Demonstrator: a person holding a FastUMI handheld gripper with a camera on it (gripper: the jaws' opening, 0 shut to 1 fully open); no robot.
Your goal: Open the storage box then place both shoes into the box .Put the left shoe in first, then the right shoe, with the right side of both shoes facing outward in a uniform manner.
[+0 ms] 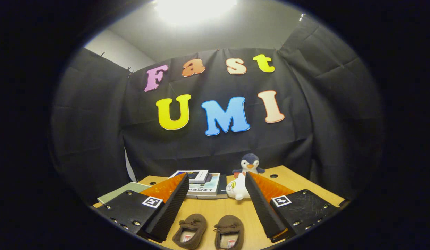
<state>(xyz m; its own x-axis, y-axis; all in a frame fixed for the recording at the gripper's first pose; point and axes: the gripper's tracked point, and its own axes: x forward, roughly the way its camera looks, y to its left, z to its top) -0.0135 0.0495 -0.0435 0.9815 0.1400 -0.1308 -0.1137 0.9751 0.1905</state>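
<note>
Wooden surface (208, 211) inspected: both brown shoes (190, 231) (230, 232) lie untouched between the tongs (215, 208), whose fingers stand apart and empty. Nothing boxed yet.

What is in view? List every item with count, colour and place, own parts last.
shoes: 2, brown, side by side on the table between the fingers, openings toward the camera.
books: a small stack plus one lying apart, white and pale green covers, beyond the fingers on the table.
penguin plush: 1, dark blue and white, at the table's back edge.
white plush: 1, white, in front of the penguin plush.
table: 1, light wood, under everything.
gripper: 1, fingers spread wide apart, empty, straddling the shoes without touching them.
</note>
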